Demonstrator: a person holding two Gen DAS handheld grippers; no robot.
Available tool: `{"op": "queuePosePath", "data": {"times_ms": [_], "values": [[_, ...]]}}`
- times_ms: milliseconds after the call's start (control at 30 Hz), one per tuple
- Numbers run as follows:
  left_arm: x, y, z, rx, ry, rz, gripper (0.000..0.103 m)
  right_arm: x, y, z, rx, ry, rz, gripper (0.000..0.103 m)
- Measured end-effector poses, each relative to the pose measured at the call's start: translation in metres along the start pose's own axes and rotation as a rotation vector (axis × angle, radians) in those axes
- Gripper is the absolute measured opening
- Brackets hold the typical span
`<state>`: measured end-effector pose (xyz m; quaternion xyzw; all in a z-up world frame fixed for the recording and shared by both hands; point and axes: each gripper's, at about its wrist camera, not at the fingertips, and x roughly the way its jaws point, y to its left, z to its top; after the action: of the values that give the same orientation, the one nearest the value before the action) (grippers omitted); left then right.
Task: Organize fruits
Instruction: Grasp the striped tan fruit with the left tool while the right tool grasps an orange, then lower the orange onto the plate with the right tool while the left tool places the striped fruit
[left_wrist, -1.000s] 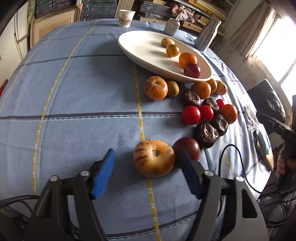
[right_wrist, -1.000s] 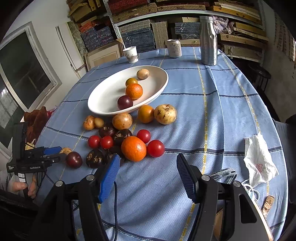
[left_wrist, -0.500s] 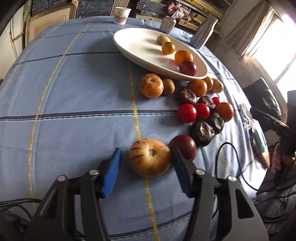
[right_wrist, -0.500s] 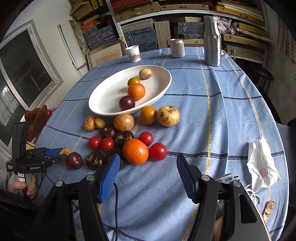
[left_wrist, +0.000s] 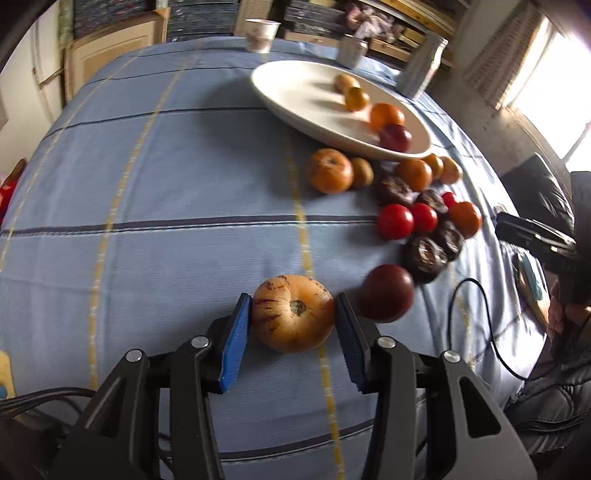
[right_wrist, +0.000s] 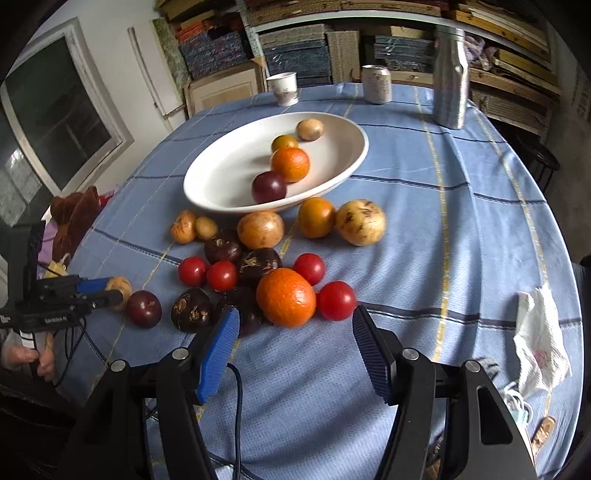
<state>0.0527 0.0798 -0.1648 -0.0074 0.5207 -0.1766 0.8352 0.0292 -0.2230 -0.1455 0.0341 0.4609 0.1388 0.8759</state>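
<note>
My left gripper (left_wrist: 293, 314) is shut on a tan striped fruit (left_wrist: 293, 314), with both blue pads against its sides, just above the blue tablecloth. A dark red plum (left_wrist: 387, 297) lies right beside it. A white oval bowl (right_wrist: 236, 166) holds several fruits, among them an orange (right_wrist: 290, 164) and a plum (right_wrist: 269, 186). More fruit lies in a heap in front of the bowl. My right gripper (right_wrist: 293, 330) is open and empty, just short of a large orange (right_wrist: 286, 297). The left gripper also shows in the right wrist view (right_wrist: 99, 291).
A paper cup (right_wrist: 282, 88), a can (right_wrist: 376, 84) and a metal bottle (right_wrist: 448, 79) stand behind the bowl. A crumpled white tissue (right_wrist: 541, 345) lies at the table's right edge. A black cable (left_wrist: 476, 325) hangs over the near edge. Shelves line the back wall.
My left gripper has closed its pads onto the tan striped fruit. The plum beside it has shifted slightly right. My right gripper has moved a little closer to the fruit heap.
</note>
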Motion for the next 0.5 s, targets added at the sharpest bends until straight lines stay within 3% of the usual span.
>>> {"op": "queuePosePath", "data": {"times_ms": [167,367,433,500], "values": [[-0.006,0.006,-0.001,-0.017,-0.006,0.023,0.045,0.021,0.011,0.012,-0.064,0.018,-0.008,0.064],[-0.009,0.012,-0.001,-0.047,-0.015,0.022,0.045,0.031,0.014,0.015,-0.112,0.032,-0.032,0.051],[-0.008,0.012,0.000,-0.050,-0.014,0.018,0.045,0.032,0.012,0.015,-0.118,0.039,-0.028,0.043],[-0.007,0.010,0.001,-0.049,-0.011,0.012,0.045,0.030,0.011,0.013,-0.130,0.035,-0.020,0.042]]}}
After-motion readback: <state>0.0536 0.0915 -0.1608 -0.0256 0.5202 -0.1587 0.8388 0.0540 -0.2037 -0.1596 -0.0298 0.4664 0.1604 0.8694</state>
